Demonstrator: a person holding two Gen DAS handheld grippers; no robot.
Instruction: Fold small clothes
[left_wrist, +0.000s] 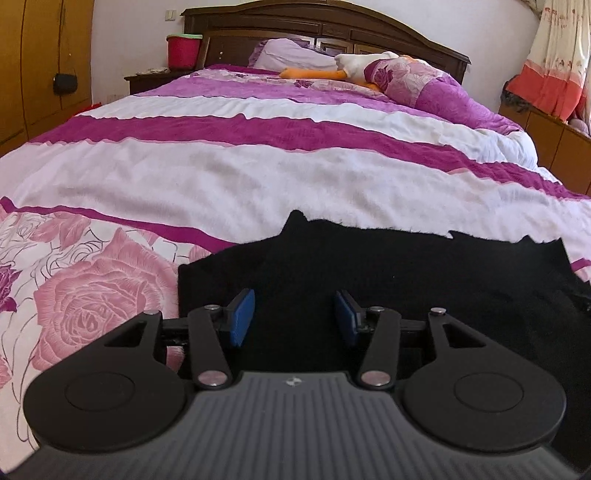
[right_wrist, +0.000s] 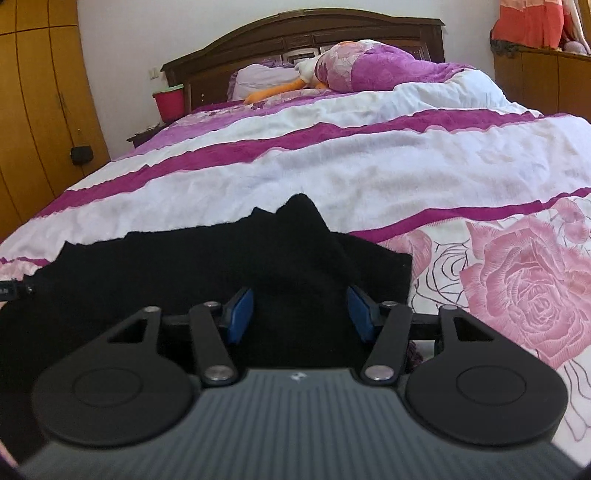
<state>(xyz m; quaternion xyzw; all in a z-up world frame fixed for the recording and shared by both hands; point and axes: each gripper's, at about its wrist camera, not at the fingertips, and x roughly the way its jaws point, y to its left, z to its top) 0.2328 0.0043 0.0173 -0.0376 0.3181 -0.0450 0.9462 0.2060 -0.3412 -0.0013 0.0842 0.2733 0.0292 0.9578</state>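
A black garment (left_wrist: 369, 273) lies spread on the near end of a bed (left_wrist: 258, 173), on a quilt of white and magenta bands with large pink roses printed at its near edge, and two small peaks of cloth stand up along the garment's far edge. The left gripper (left_wrist: 294, 317) hangs low over the garment's left part with its jaws apart, blue pads (left_wrist: 242, 317) clear of the cloth and nothing clamped between them. The right gripper (right_wrist: 300, 314) sits over the garment's right part beside a raised fold, its jaws likewise parted and gripping nothing.
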